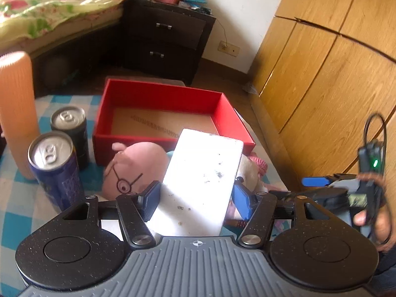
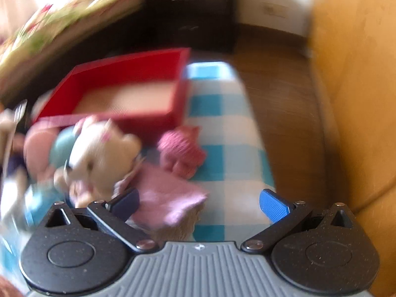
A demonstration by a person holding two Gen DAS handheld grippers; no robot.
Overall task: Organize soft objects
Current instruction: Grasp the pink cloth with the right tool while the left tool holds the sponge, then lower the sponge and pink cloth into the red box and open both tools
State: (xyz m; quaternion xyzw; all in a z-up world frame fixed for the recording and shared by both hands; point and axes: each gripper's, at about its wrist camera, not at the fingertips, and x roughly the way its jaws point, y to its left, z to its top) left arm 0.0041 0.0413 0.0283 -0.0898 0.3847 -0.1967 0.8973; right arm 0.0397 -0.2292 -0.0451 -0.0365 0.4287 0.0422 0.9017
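My left claw point(image 1: 196, 199) was clamped on a white block point(image 1: 200, 183), just near of the red box point(image 1: 173, 113) on the checked counter point(image 2: 222, 123). I judged it best to carry it over the near wall before letting go. My right claw point(image 2: 199, 204) gaped empty — over the pink cloth point(image 2: 168, 200), beside the white plush point(image 2: 104, 156).
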